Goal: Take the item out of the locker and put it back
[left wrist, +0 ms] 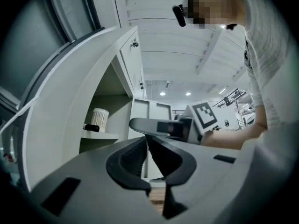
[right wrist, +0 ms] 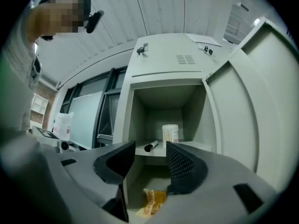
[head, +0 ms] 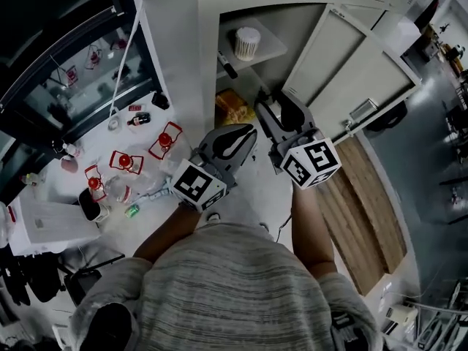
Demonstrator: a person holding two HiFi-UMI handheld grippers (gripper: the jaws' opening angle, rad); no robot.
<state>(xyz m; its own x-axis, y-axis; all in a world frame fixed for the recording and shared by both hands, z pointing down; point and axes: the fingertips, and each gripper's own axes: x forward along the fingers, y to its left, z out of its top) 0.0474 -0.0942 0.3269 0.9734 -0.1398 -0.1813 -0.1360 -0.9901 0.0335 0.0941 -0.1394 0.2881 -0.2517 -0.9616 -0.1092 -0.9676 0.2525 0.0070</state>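
Jaws of the right gripper (right wrist: pixel 151 149) stand apart with nothing between them, aimed into the open locker (right wrist: pixel 161 99) that fills the middle of the right gripper view. The left gripper (left wrist: pixel 146 139) is clenched, its tips meeting on nothing, and it hangs beside the right one in front of the opening, at the centre of the head view. Every loose thing is inside the locker. A yellow packet (right wrist: pixel 152 200) lies on the compartment floor at the lower middle of the right gripper view, just below the gap in the jaws. On the shelf (right wrist: pixel 194 146) above it stands a white swab jar (right wrist: pixel 170 133), with a black marker (right wrist: pixel 151 146) lying flat to its left. The door (right wrist: pixel 233 125) is swung wide at the right of the frame. Which of these is the task's item the pictures do not settle; the packet, nearest the released claw, seems likeliest. With nothing held and nothing outside, the work is either not yet started or fully done, and the pictures cannot say which.
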